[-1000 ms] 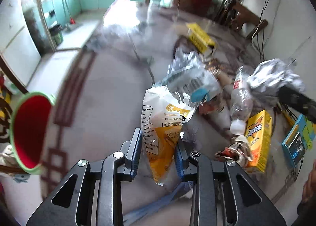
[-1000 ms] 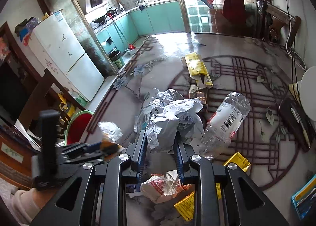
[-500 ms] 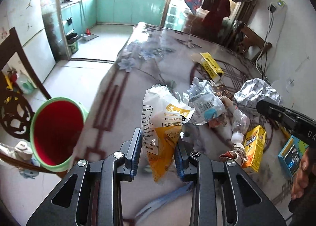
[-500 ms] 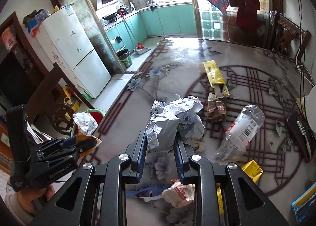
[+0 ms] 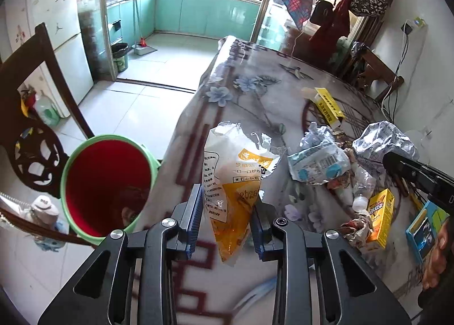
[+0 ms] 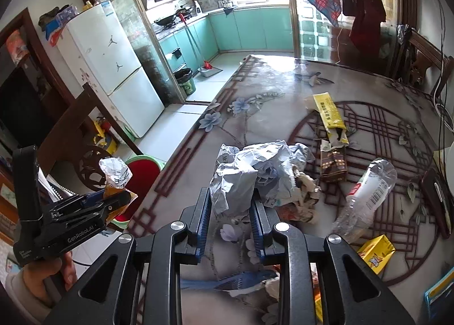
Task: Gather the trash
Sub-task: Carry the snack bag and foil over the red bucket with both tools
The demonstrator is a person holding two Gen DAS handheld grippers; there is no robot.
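Note:
My left gripper (image 5: 227, 220) is shut on a yellow and white snack bag (image 5: 232, 180), held over the table's left edge beside a green bin with a red liner (image 5: 105, 183) on the floor. It also shows in the right wrist view (image 6: 110, 203), with the bin (image 6: 142, 174) behind it. My right gripper (image 6: 231, 223) is shut on a crumpled silver-white wrapper (image 6: 244, 177) above the table; the wrapper shows in the left wrist view (image 5: 383, 137). More trash lies on the table: a plastic bottle (image 6: 366, 197), a yellow carton (image 6: 329, 115), a brown packet (image 6: 333, 160).
The flowered table (image 6: 255, 103) runs to the back. A small yellow box (image 6: 374, 251) and a blue box (image 5: 425, 228) lie at the right. A wooden chair (image 5: 31, 115) stands left of the bin. A fridge (image 6: 113, 69) and a kitchen are behind.
My left gripper has swung left with the snack bag, from over the trash pile to the table edge by the bin. My right gripper has lifted and pulled back with the wrapper.

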